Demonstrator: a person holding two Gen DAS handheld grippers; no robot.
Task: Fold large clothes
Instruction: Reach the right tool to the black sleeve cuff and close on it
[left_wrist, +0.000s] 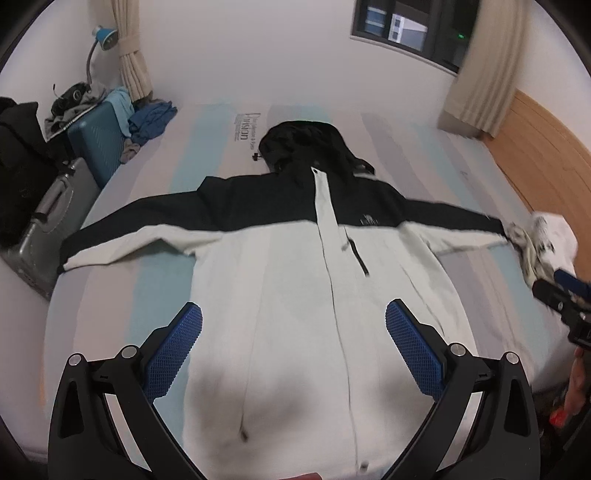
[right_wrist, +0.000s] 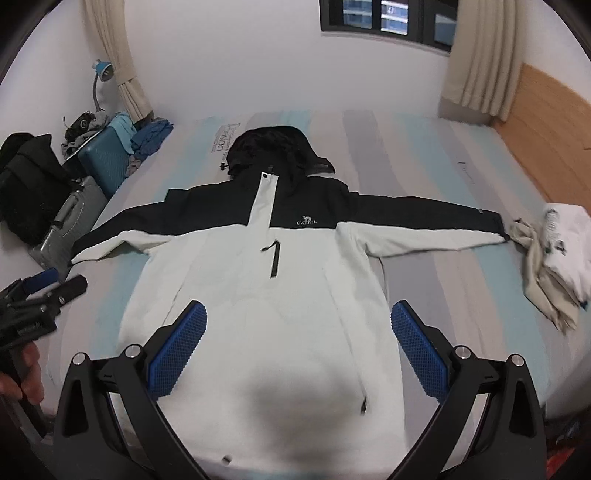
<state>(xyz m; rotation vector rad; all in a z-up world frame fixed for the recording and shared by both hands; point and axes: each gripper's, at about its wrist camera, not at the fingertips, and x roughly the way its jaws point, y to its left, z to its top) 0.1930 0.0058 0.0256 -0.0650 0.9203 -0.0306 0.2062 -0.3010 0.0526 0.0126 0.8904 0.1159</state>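
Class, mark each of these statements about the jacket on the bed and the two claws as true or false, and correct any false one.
1. The black-and-white hooded jacket lies front up with both sleeves spread out. True.
2. The left claw is shut on the jacket's hem. False: it is open, holding nothing.
3. The right claw is open. True.
4. The jacket's black hood is folded down over the chest. False: it lies flat beyond the collar, on the striped mattress.
5. A crumpled pile of pale cloth lies at the end of one sleeve. True.
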